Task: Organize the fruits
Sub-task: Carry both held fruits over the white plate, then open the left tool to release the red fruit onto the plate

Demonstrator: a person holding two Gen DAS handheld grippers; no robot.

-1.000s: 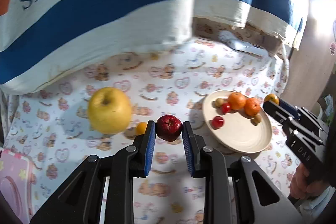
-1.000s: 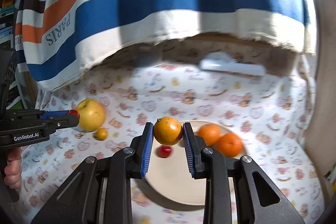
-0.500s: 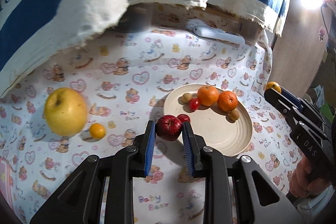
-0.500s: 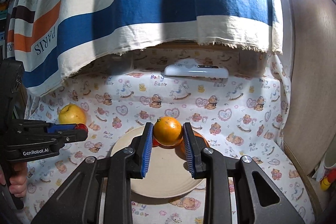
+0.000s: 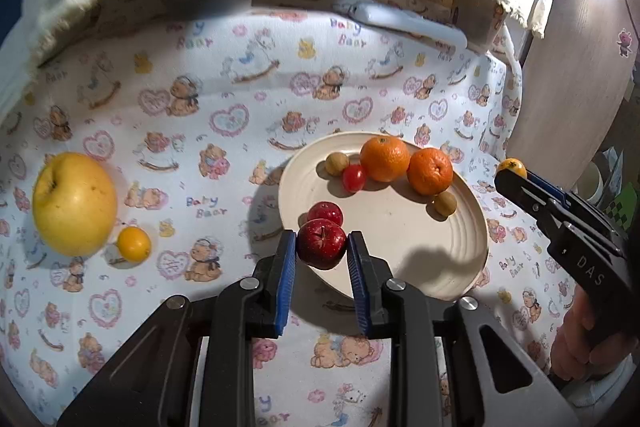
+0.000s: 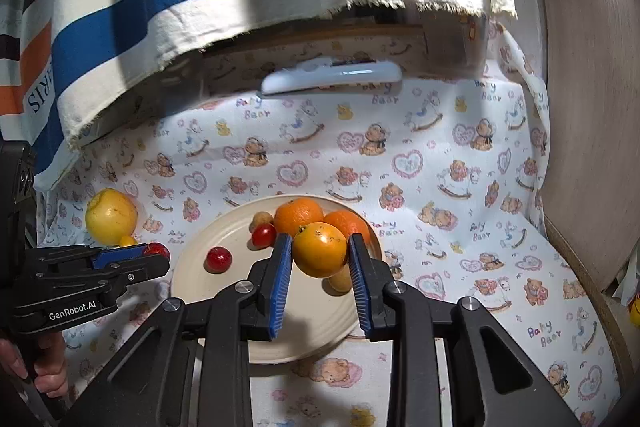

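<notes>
left gripper (image 5: 322,255) jaws clamp red apple (image 5: 321,243), now over plate (image 5: 460,267) | right gripper (image 6: 320,261) jaws clamp orange (image 6: 320,249) (lower)

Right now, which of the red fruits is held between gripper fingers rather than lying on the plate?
The dark red apple, clamped in the left gripper at the plate's near rim. The two other red fruits lie loose on the plate.

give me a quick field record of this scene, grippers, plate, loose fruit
left gripper: shut on small red apple, at the plate's near edge
right gripper: shut on orange, over the plate
plate: holds two oranges, three small red fruits, small tan fruits
off plate: yellow apple and small yellow fruit on the cloth
</notes>
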